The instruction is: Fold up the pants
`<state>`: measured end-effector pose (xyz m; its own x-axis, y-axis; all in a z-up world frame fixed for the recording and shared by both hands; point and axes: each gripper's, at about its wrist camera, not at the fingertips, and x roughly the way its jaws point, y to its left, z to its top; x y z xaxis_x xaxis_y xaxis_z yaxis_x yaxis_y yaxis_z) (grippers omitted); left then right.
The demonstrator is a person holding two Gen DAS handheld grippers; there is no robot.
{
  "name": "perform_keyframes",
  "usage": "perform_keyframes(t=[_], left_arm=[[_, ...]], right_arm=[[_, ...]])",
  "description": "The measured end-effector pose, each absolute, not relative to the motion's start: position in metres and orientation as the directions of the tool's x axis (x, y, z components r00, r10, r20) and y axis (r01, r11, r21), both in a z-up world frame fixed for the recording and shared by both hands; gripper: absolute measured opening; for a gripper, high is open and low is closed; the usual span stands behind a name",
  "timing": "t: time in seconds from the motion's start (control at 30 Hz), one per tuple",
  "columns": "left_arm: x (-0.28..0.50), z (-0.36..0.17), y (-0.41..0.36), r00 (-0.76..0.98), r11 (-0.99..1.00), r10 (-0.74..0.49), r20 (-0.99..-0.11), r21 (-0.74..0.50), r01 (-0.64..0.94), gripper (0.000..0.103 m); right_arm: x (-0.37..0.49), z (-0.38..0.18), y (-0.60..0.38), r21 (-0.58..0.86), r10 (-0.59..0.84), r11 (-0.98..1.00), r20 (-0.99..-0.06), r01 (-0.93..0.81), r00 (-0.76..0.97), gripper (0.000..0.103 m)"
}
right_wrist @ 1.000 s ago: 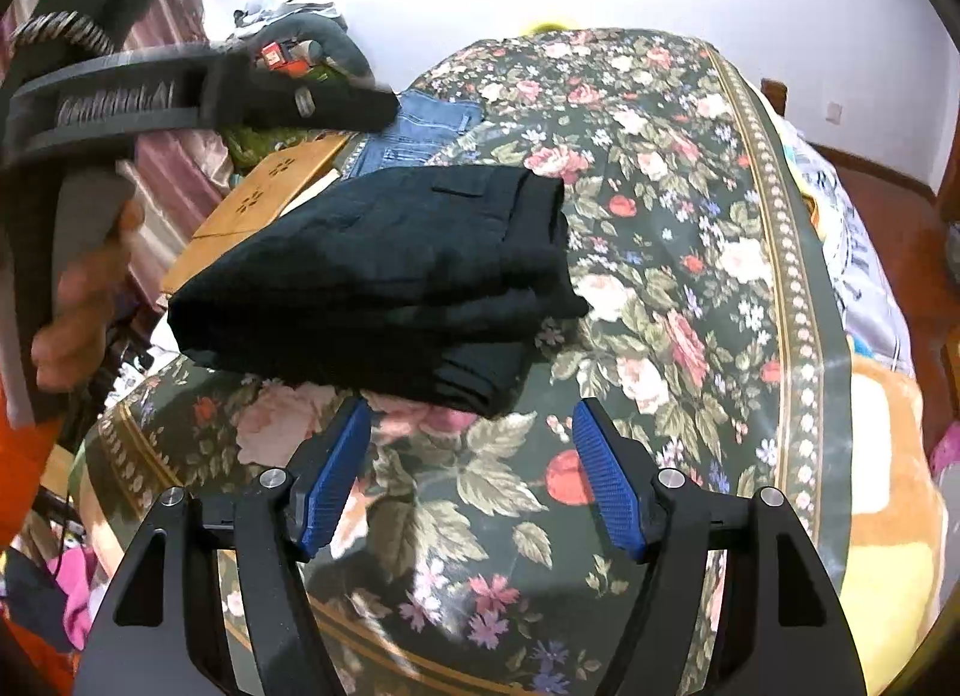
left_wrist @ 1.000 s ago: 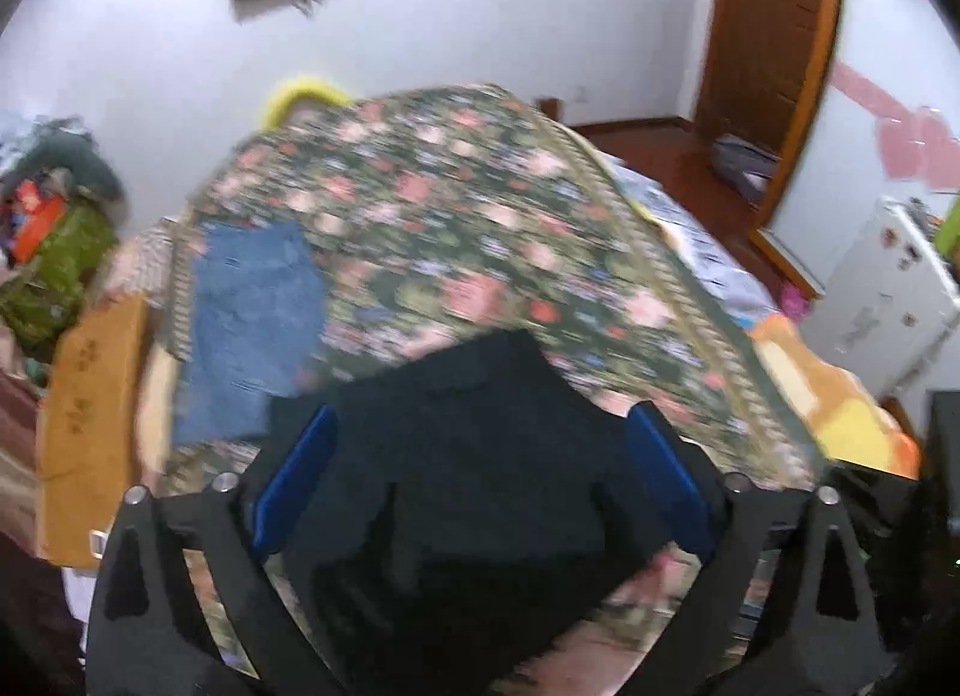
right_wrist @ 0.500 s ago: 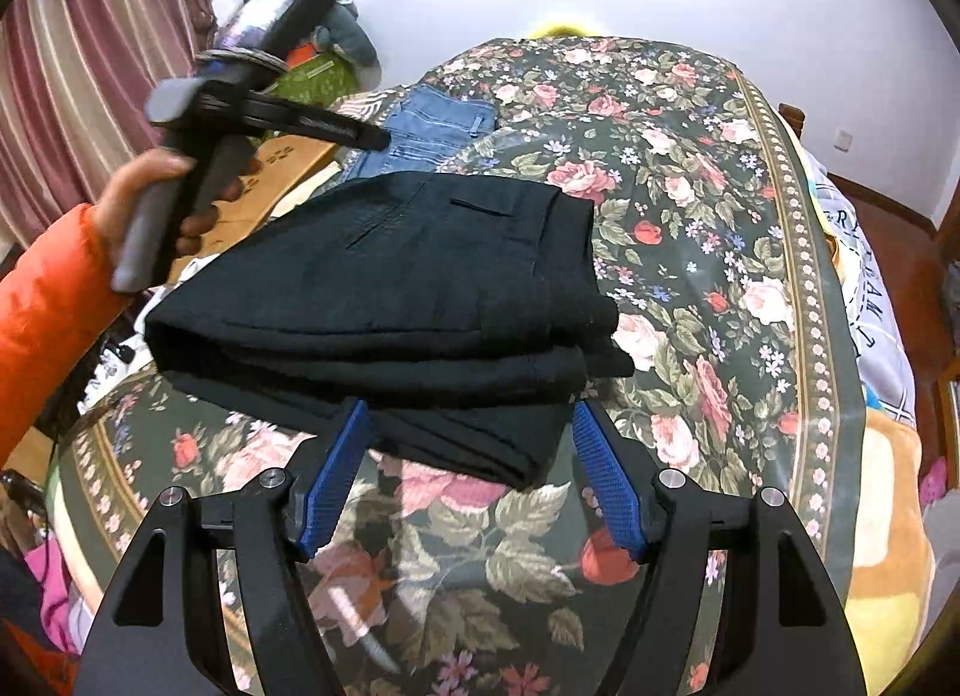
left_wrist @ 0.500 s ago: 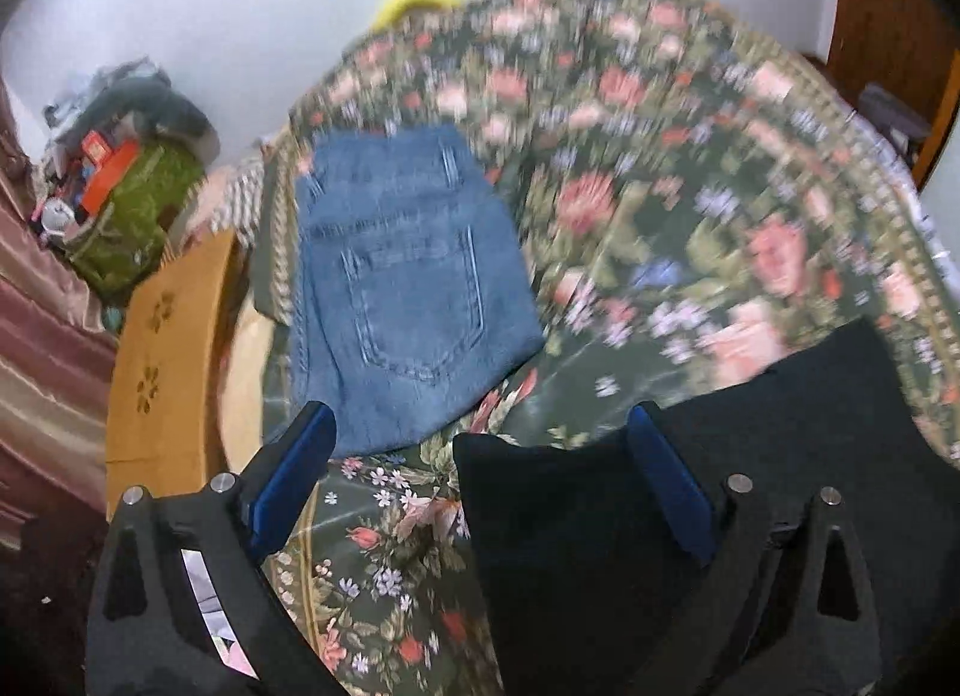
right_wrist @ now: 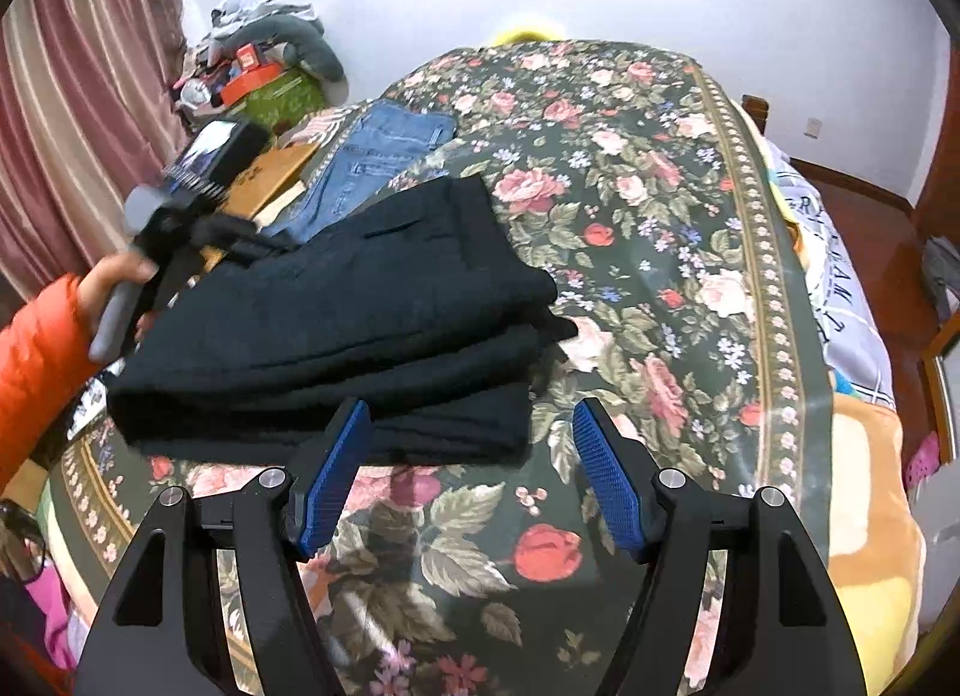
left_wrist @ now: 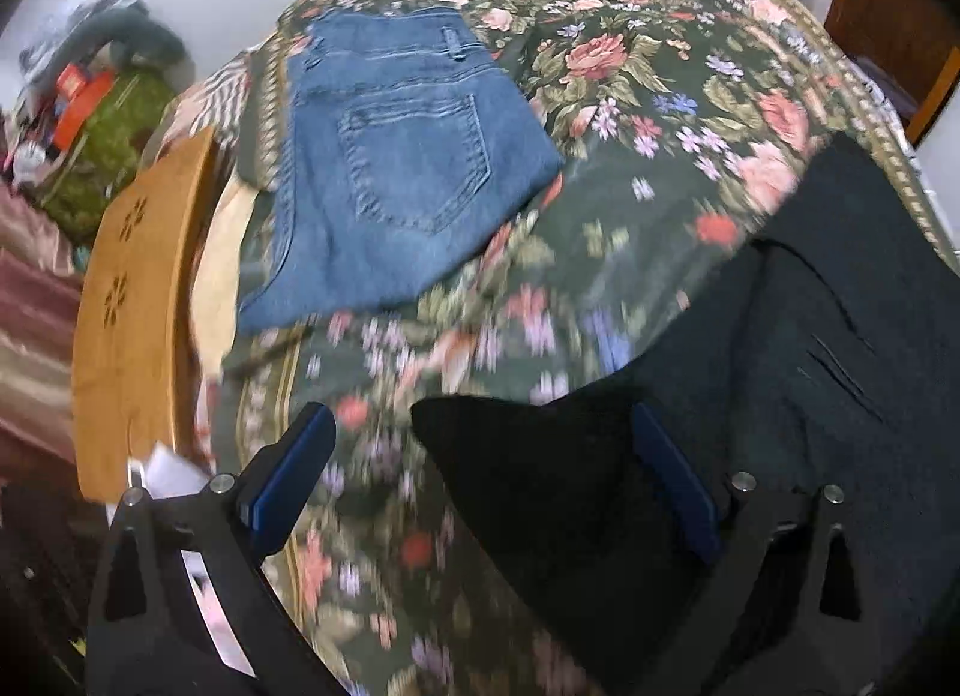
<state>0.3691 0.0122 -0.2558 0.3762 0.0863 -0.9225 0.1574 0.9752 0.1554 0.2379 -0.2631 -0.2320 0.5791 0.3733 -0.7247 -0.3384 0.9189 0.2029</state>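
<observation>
Left gripper (left_wrist: 480, 474) now lower, over black pants (right_wrist: 336, 324) corner

Only partial blue letters show on the white sheet (right_wrist: 840, 288), unreadable.

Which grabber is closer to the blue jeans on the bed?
Left. The left gripper hangs over the near-left corner of the black pants, next to the blue jeans. The right gripper sits at the pants' near edge, with the whole stack between it and the jeans.

black pants (right_wrist: 336, 324): matt cloth | jeans (left_wrist: 390, 156): denim | bedspread (right_wrist: 660, 204): floral cloth
</observation>
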Motion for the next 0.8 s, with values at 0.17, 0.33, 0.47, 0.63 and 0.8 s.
perform_keyframes(t=[0.17, 0.33, 0.47, 0.63, 0.8], left_arm=[[0.317, -0.235, 0.020, 0.401, 0.983, 0.055, -0.914, 0.121, 0.140, 0.100], [0.266, -0.221, 0.018, 0.402, 0.986, -0.022, -0.915, 0.046, 0.159, 0.100], [0.246, -0.203, 0.010, 0.478, 0.987, 0.016, -0.878, 0.090, 0.132, 0.096], [0.235, -0.185, 0.003, 0.529, 0.986, -0.068, -0.846, 0.024, 0.165, 0.087], [0.239, -0.210, 0.001, 0.494, 0.982, -0.042, -0.868, 0.056, 0.181, 0.079]], right_arm=[[0.223, -0.216, -0.268, 0.200, 0.381, 0.918, -0.691, -0.343, 0.615, 0.067], [0.212, -0.202, -0.265, 0.212, 0.409, 0.907, -0.657, -0.365, 0.633, 0.067], [0.212, -0.206, -0.256, 0.239, 0.442, 0.891, -0.652, -0.386, 0.616, 0.067], [0.216, -0.225, -0.245, 0.281, 0.471, 0.875, -0.677, -0.393, 0.565, 0.067], [0.217, -0.245, -0.242, 0.312, 0.507, 0.852, -0.696, -0.421, 0.509, 0.048]])
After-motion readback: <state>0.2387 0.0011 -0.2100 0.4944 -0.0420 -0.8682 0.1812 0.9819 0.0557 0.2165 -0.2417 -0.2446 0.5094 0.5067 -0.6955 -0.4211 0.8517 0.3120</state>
